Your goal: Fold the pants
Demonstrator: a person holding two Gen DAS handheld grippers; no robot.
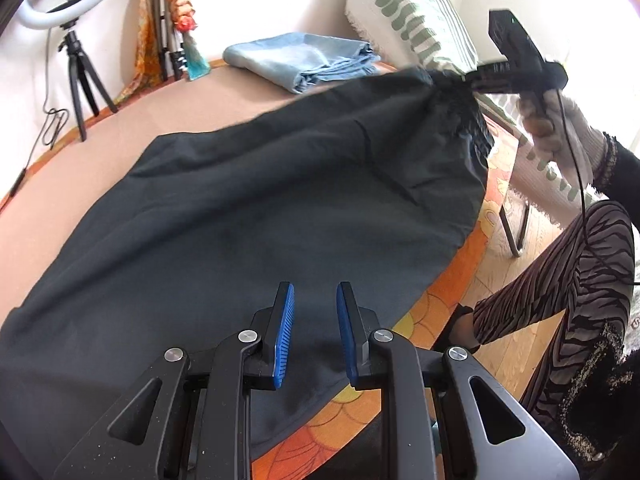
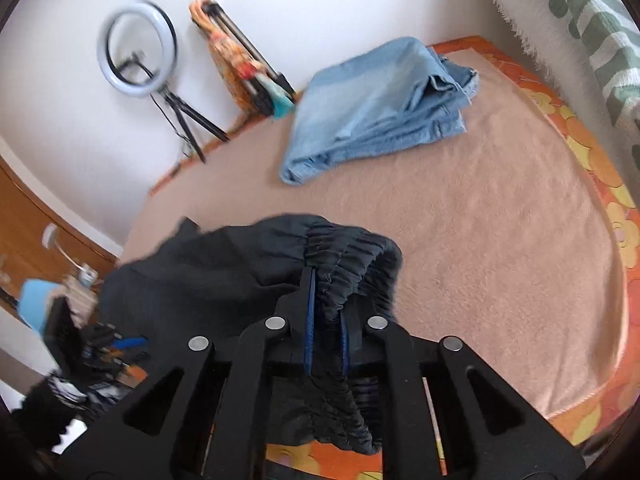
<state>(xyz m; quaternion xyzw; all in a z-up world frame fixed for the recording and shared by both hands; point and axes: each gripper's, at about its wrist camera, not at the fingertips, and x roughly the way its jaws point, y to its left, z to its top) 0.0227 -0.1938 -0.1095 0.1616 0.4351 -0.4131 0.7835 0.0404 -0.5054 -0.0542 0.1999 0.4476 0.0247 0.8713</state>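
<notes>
1. The black pants [image 1: 248, 208] lie spread across the middle of the left wrist view on a beige blanket [image 1: 192, 100], their right edge lifted off the surface.
2. The right gripper [image 2: 326, 312] is clamped on the gathered elastic waistband [image 2: 344, 264], low in the centre of its own view; in the left view it sits at the upper right [image 1: 476, 78], pulling the cloth up.
3. The left gripper [image 1: 315, 332] hovers over the near part of the pants at the bottom centre, its blue pads [image 1: 283, 336] parted with nothing between them.
4. Folded blue jeans [image 2: 380, 108] rest on the blanket, upper centre, well apart from the pants.
5. A ring light [image 2: 138, 48] stands at the upper left.
</notes>
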